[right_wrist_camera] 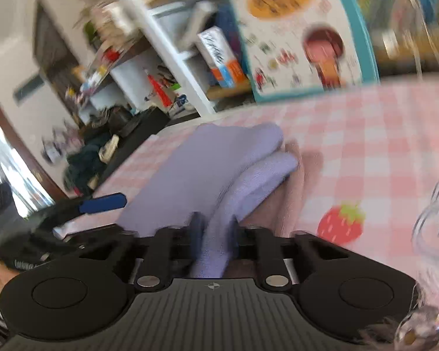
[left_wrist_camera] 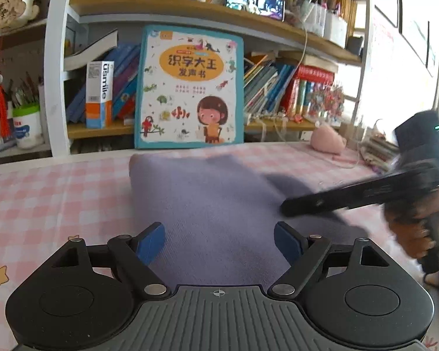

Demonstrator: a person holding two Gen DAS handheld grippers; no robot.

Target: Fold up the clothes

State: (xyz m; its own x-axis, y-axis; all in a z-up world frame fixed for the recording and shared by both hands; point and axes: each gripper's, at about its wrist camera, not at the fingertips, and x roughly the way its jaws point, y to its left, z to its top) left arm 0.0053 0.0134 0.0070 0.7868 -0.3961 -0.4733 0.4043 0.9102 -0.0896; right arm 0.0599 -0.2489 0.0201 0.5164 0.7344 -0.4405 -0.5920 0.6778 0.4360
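left wrist view: lavender garment (left_wrist_camera: 219, 204) lies on the pink checked tablecloth (left_wrist_camera: 58, 193), long axis running 6 to 12 o'clock, straight away from the left gripper (left_wrist_camera: 219, 244), whose blue pads (left_wrist_camera: 150, 244) stand wide apart and released with nothing pinched; the near cloth edge sits between and just under them. right gripper (left_wrist_camera: 286, 209) comes in from 3 o'clock, blurred, over the garment's right edge, a hand (left_wrist_camera: 412, 228) behind it. right wrist view: right gripper (right_wrist_camera: 213, 229) is clenched on a raised fold of the lavender garment (right_wrist_camera: 219, 158), cloth bunched between the pads at 12 o'clock and running up toward 11, with a pinkish layer (right_wrist_camera: 281, 193) beside it at 1 o'clock; the left gripper's blue pad (right_wrist_camera: 102, 203) shows at 9 o'clock. judgement: the right side already has its edge, so the fold turns on the left jaws closing on the near edge directly ahead, then both carrying along the long axis toward the picture book (left_wrist_camera: 190, 87) at 12 o'clock.
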